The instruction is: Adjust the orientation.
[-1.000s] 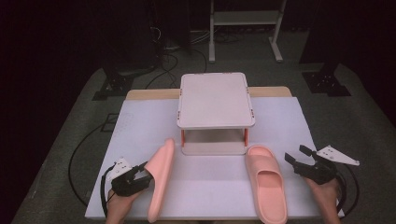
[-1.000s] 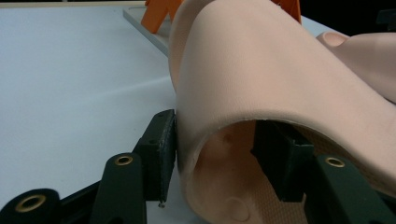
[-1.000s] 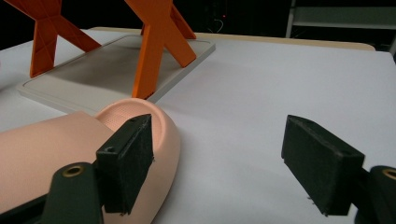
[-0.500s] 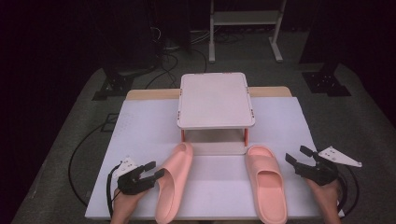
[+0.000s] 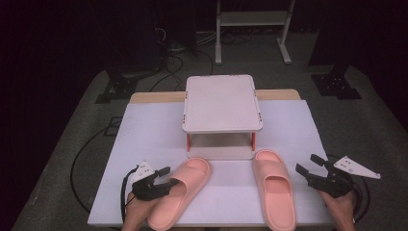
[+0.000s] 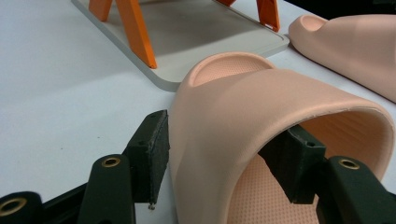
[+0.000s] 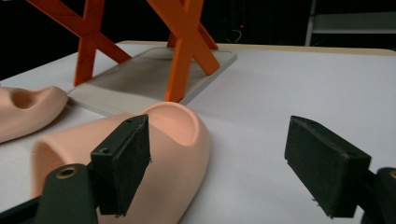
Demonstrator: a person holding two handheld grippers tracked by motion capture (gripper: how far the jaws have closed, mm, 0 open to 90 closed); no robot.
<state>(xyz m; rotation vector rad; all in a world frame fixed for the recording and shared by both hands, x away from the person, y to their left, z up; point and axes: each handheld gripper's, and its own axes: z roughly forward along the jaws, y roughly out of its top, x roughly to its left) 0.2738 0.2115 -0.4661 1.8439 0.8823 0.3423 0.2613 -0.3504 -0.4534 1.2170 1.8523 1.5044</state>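
You are working with your left gripper (image 5: 159,183) at the near left of the white table (image 5: 144,134), its jaws straddling the strap of the left slipper (image 5: 180,190): in the left gripper view one pad is sitting just outside the strap (image 6: 261,116) and the other is tucked inside the foot opening. The jaws have just been opening, and a thin gap is showing between the outer pad and the strap, so they are bracketing the slipper rather than squeezing it. That slipper is lying flat, sole down, angled with its toe pointing toward the small two-tier shelf (image 5: 221,103) at the middle of the table, the toe just short of the shelf's lower tray. The right slipper (image 5: 274,190) is lying flat to the right, its toe close to the tray's front corner, well apart from its mate. Your right gripper (image 5: 320,175) is hovering just beside that slipper's outer edge with its jaws spread wide and nothing between them; in the right gripper view the slipper (image 7: 154,144) is lying behind the near jaw.
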